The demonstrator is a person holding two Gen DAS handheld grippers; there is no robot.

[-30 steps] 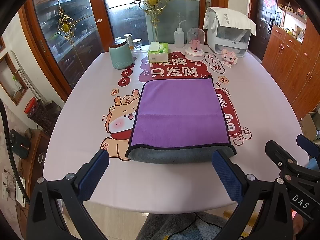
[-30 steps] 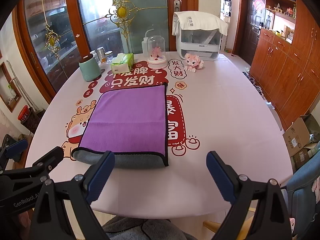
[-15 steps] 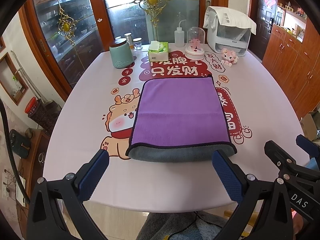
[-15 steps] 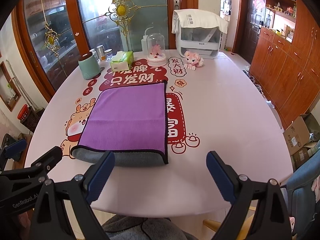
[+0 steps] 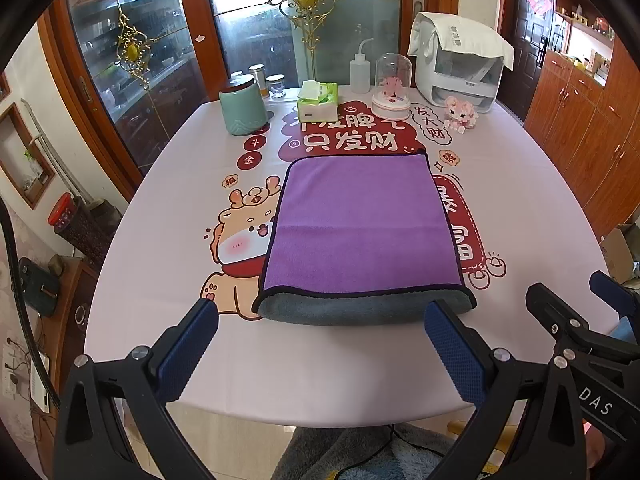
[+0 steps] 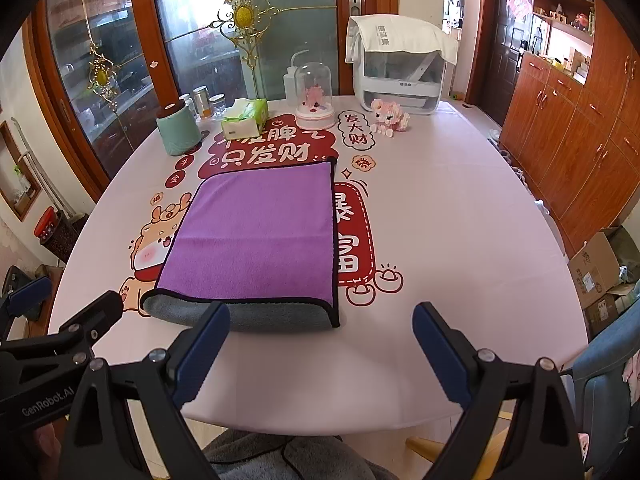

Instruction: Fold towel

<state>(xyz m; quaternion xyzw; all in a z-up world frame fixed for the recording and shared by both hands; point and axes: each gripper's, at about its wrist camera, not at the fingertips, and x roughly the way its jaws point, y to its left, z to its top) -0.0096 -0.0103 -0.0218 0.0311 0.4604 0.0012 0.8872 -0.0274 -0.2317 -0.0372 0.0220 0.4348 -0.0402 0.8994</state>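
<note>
A purple towel (image 5: 360,224) with a grey underside lies folded flat on the printed tablecloth, its rolled grey fold edge toward me; it also shows in the right wrist view (image 6: 260,236). My left gripper (image 5: 320,344) is open and empty, held above the table's near edge just short of the fold. My right gripper (image 6: 320,344) is open and empty, near the towel's near right corner. Neither touches the towel.
At the far side stand a teal canister (image 5: 242,106), a tissue pack (image 5: 318,100), a squeeze bottle (image 5: 360,68), a glass dome (image 5: 392,88), a pink toy (image 5: 460,114) and a white appliance (image 5: 460,64). Wooden cabinets (image 6: 580,120) are at the right.
Both grippers have barely moved; the towel lies as before.
</note>
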